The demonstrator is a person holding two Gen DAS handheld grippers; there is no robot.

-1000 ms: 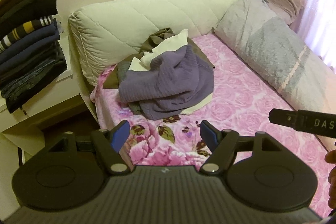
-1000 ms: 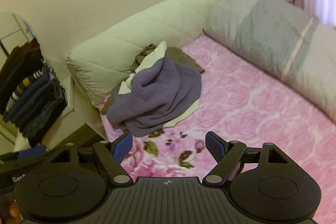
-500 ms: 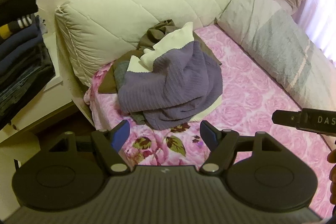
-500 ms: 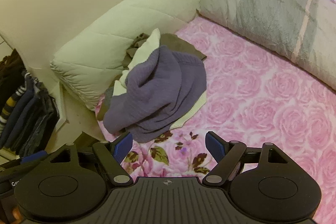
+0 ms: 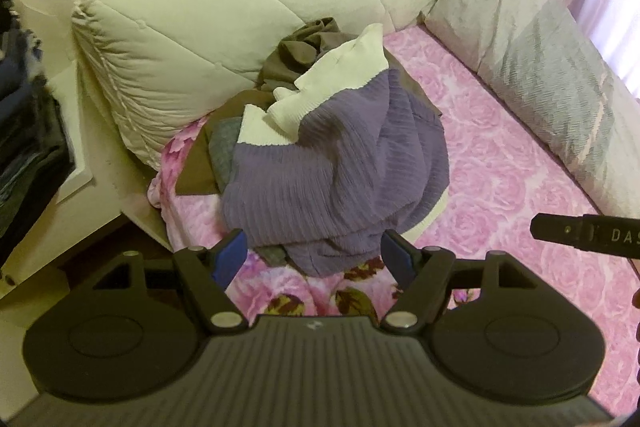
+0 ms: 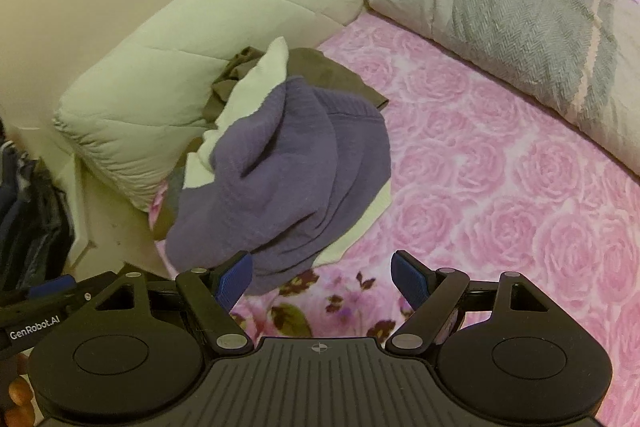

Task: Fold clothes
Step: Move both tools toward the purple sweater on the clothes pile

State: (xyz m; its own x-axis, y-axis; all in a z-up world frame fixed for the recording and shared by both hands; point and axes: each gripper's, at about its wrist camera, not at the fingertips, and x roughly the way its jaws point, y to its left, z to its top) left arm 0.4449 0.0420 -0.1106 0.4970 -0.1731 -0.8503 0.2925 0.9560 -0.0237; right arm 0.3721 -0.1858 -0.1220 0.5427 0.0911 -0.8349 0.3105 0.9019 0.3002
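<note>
"DAS" on right tongs (image 5: pixel 588 235), "GenRobot.AI" on left tongs (image 6: pixel 36 323)

Purple sweater (image 5: pixel 336 183) (ribbed), pink-rose bedspread (image 5: pixel 500 187)

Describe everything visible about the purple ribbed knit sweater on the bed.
The purple ribbed knit sweater with cream panels lies crumpled, unfolded, on top of a heap of brown and grey garments. The heap rests on the pink rose-print bedcover, against the pale quilted cushion. Neither gripper touches it.
</note>
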